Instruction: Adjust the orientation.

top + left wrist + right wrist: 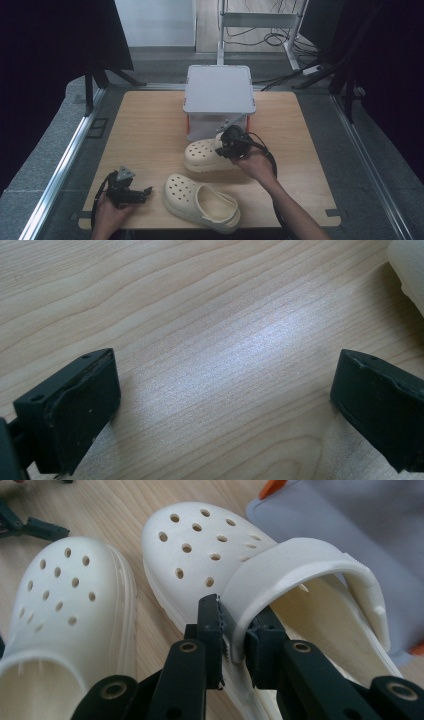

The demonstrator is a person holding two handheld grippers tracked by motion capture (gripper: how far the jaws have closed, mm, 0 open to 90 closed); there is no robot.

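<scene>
Cream perforated foam clog [200, 550], lying on the wooden worktop [150, 130] against a grey lidded box [218, 90], has its heel strap [300, 560] pinched by the right tongs [239, 640], likely for lifting, while the left tongs [225, 400] rest spread.

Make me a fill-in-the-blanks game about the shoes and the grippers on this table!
1. The right gripper pinches the far shoe by its ____.
2. The left gripper is open over bare ____.
3. Behind the shoes stands a grey ____.
4. The near shoe lies ____ both grippers.

Missing words: strap; wood; box; between
</scene>
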